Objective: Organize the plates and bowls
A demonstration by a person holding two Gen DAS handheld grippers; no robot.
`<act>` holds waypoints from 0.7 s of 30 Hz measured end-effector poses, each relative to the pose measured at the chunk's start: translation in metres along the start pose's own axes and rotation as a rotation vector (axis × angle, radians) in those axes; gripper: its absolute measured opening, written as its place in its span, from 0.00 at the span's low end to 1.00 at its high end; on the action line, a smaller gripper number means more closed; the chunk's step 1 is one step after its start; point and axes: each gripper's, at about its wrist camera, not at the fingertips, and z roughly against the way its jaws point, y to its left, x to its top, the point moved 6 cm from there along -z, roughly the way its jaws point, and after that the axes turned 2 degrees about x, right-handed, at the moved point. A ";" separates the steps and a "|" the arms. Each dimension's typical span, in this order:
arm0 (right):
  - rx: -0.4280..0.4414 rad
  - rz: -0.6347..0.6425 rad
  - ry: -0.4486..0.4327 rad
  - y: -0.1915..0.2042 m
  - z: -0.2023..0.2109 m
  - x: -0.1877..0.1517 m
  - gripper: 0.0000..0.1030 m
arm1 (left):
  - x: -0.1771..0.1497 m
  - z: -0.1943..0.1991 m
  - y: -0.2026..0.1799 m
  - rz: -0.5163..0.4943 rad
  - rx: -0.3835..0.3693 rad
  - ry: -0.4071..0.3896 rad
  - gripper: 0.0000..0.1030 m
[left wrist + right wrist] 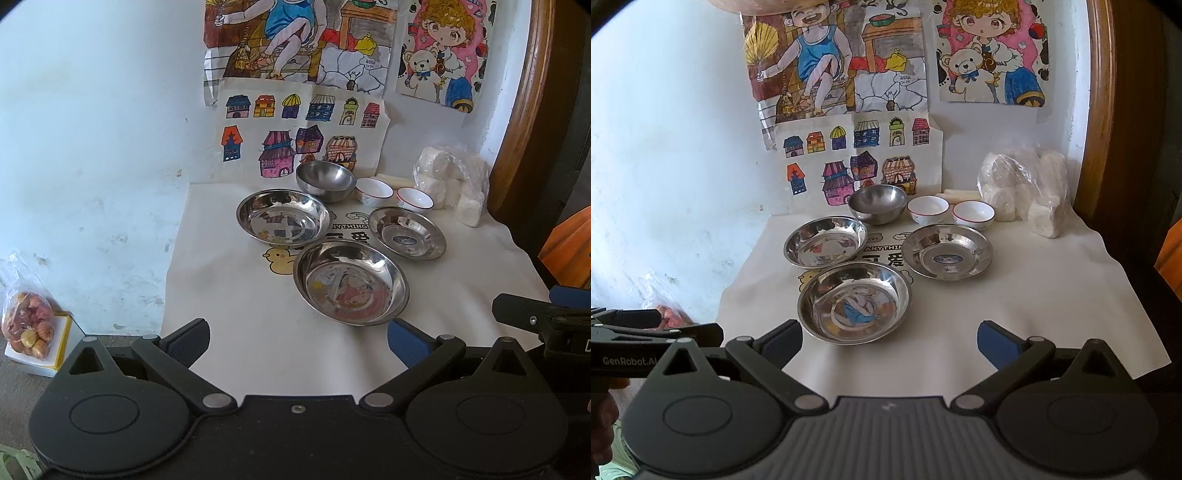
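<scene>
Steel plates (pixel 854 302) and bowls (pixel 878 204) sit upright, mouths facing up.

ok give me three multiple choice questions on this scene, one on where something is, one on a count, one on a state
1. Where is the deep steel bowl?
A. in front of all the plates
B. at the back, left of the two white bowls
C. inside a plate

2. How many shallow steel plates lie on the cloth?
A. one
B. three
C. five

3. What state is the right gripper in?
A. open, holding nothing
B. shut on a plate
C. shut on a white bowl

Answers:
1 B, it stands near the wall beside the white bowls.
2 B, three plates lie separately.
3 A, fingers stand apart over bare cloth.
</scene>
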 end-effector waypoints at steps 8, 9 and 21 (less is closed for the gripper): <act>-0.001 0.000 -0.001 0.001 -0.001 -0.001 1.00 | 0.000 0.002 0.000 0.003 0.005 -0.004 0.99; -0.002 0.000 -0.002 0.001 -0.001 -0.001 1.00 | 0.000 0.002 0.001 0.002 0.005 -0.004 0.99; -0.002 0.001 -0.003 0.000 -0.001 -0.002 1.00 | 0.002 0.002 0.001 0.000 0.014 -0.004 0.99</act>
